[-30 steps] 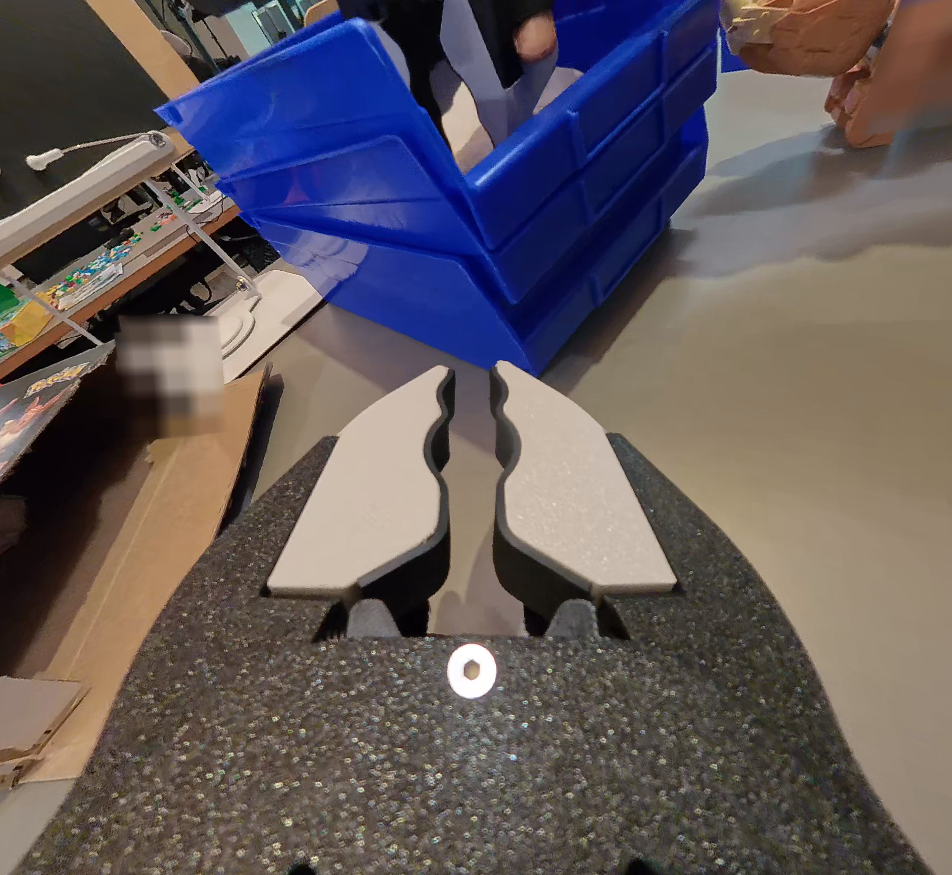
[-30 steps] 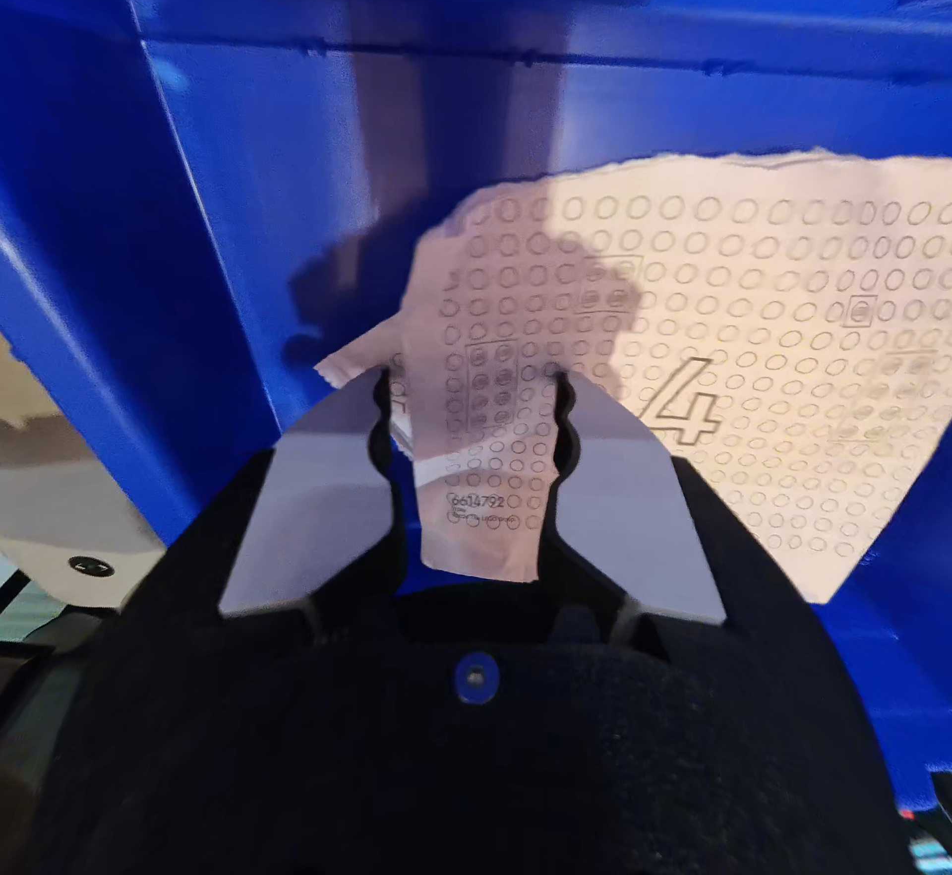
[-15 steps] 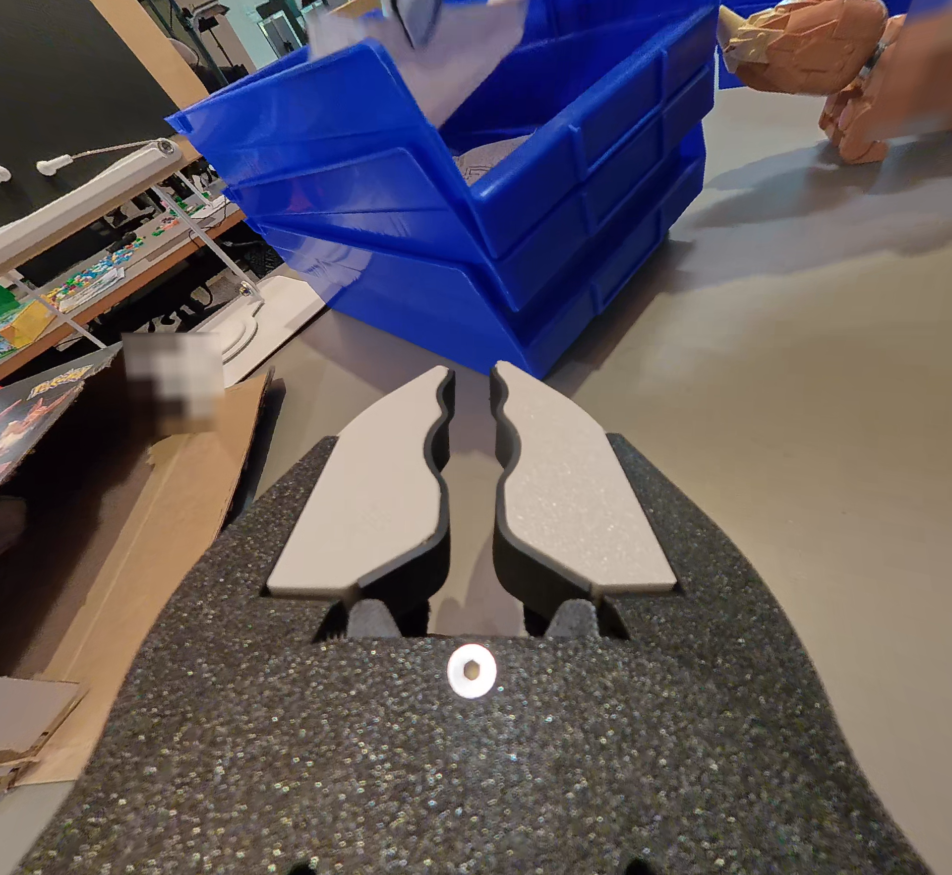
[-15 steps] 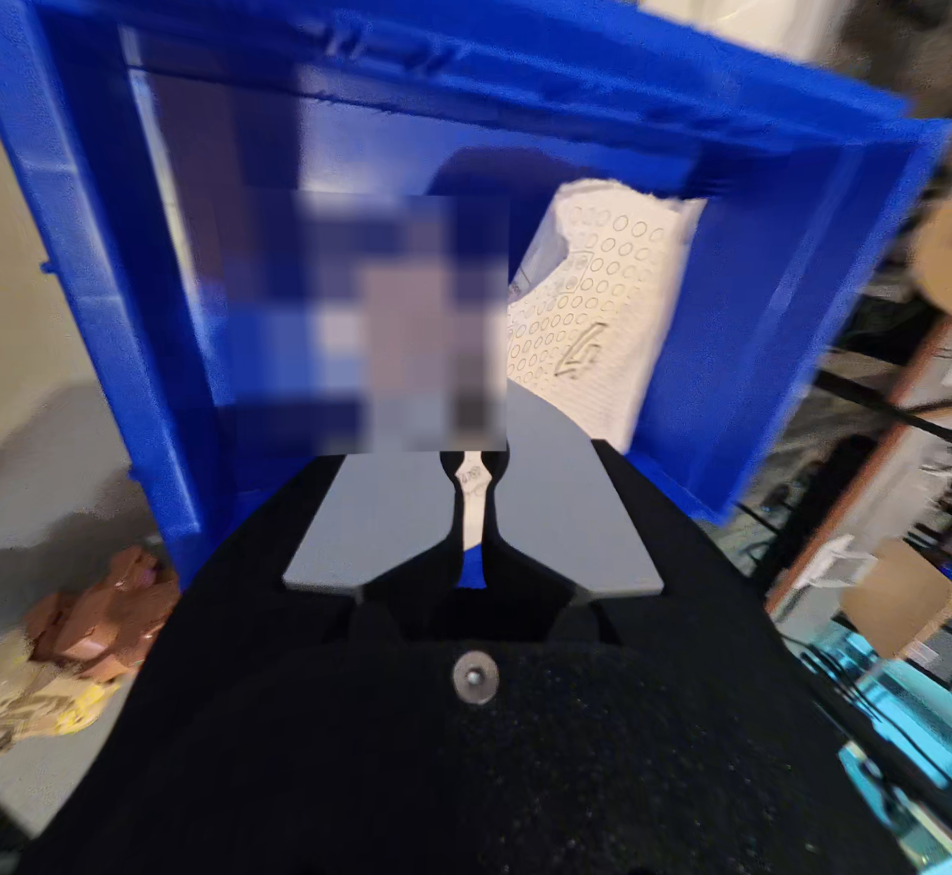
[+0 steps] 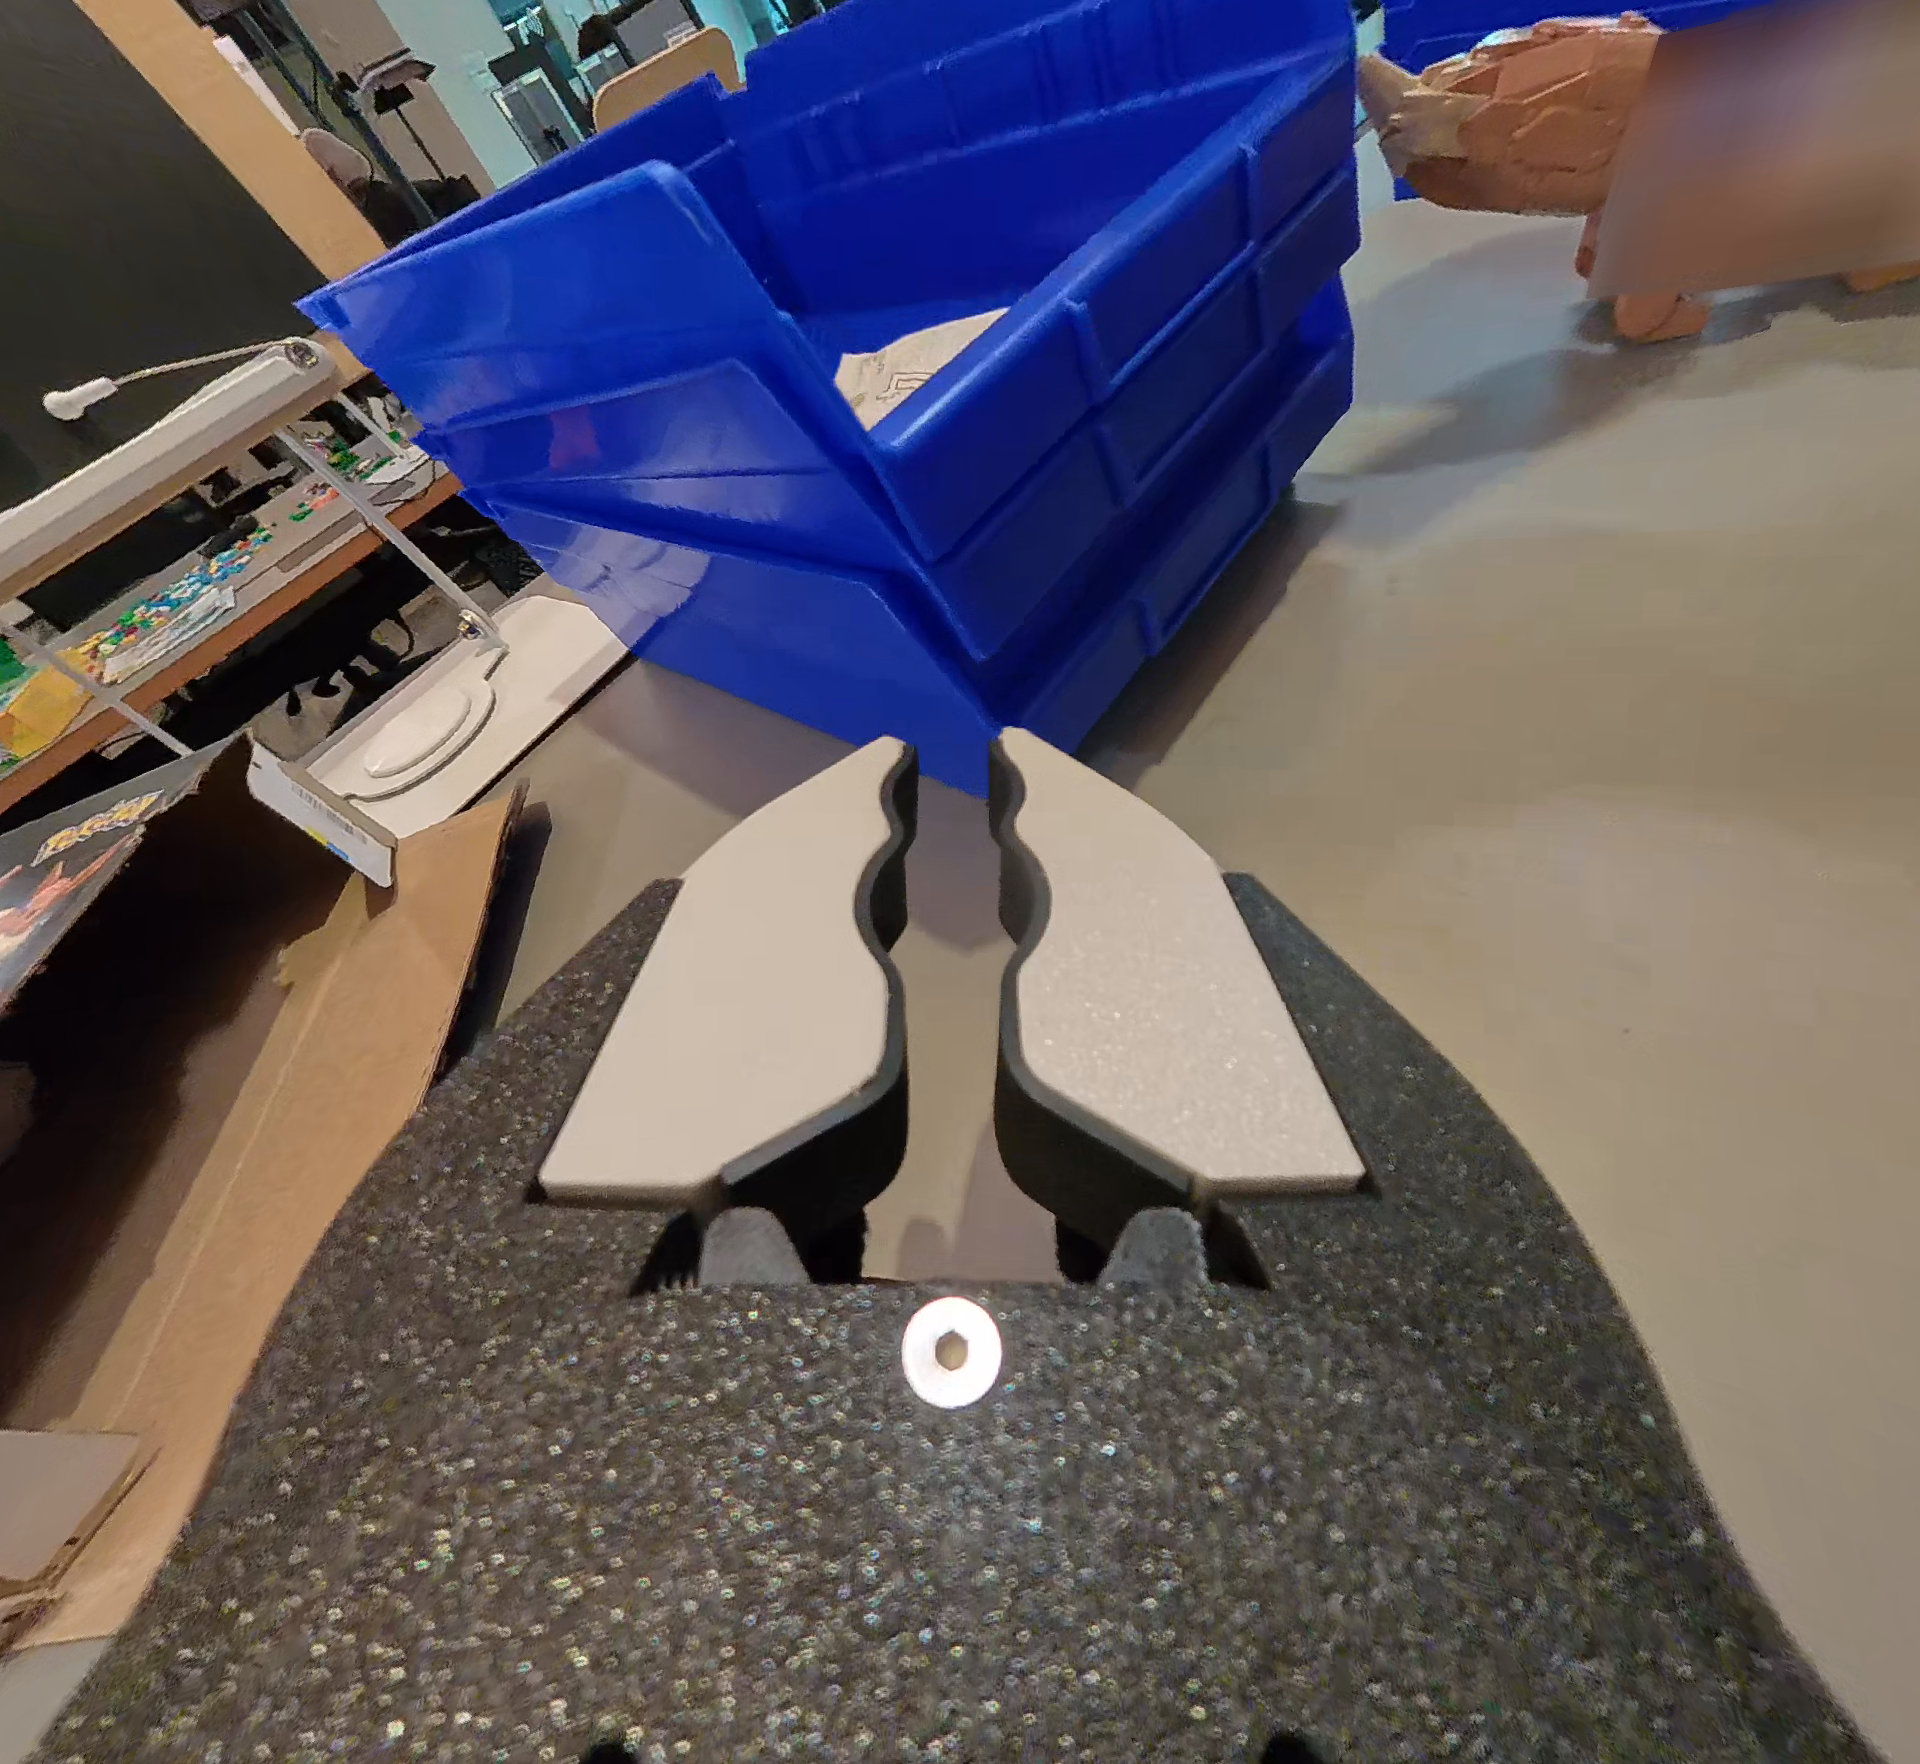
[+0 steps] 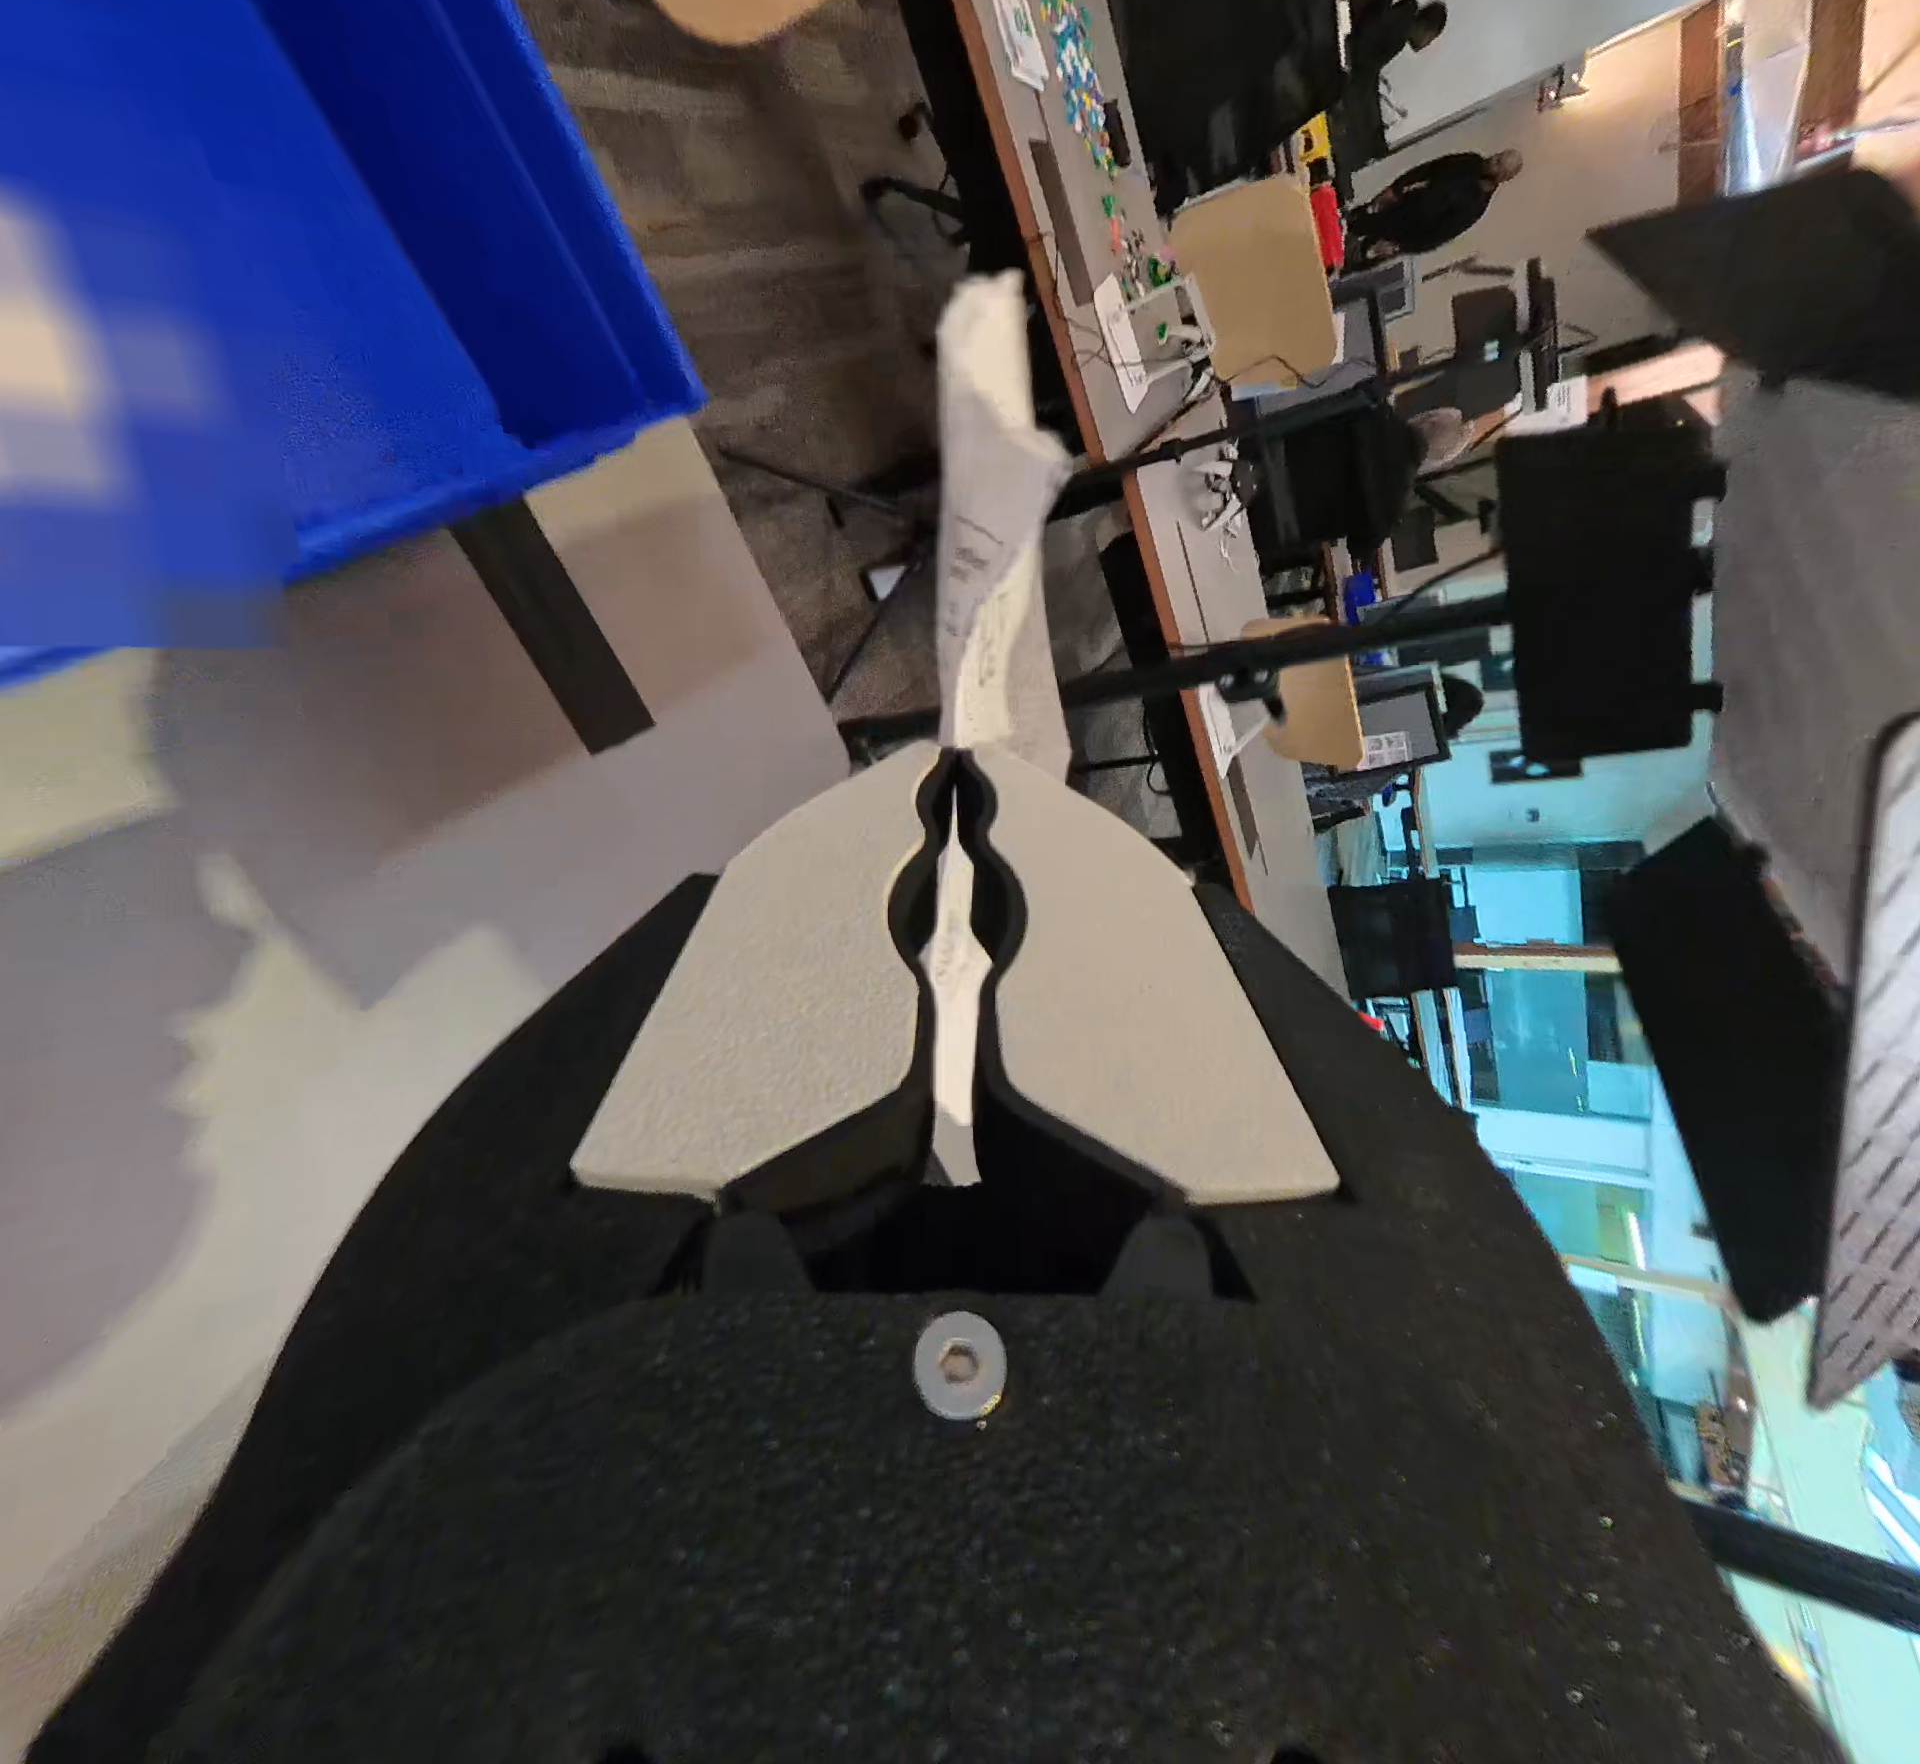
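My right gripper (image 6: 961,764) is pinched tight on a white strip of paper (image 6: 987,509); the strip runs down between the fingers (image 6: 790,997) and sticks out past the tips, crumpled, in the air. A blue bin (image 6: 312,260) sits up and to the left of it, blurred. My left gripper (image 5: 948,758) holds nothing, fingers (image 5: 1143,997) nearly together with a narrow gap, hovering low over the grey table (image 5: 1558,779). Straight ahead of its tips, very near, a stack of blue bins (image 5: 1039,426); I see a pale printed sheet (image 5: 904,364) inside the top one. Brown crumpled paper (image 5: 1507,125) far right. Cardboard (image 5: 312,1039) lies left of it
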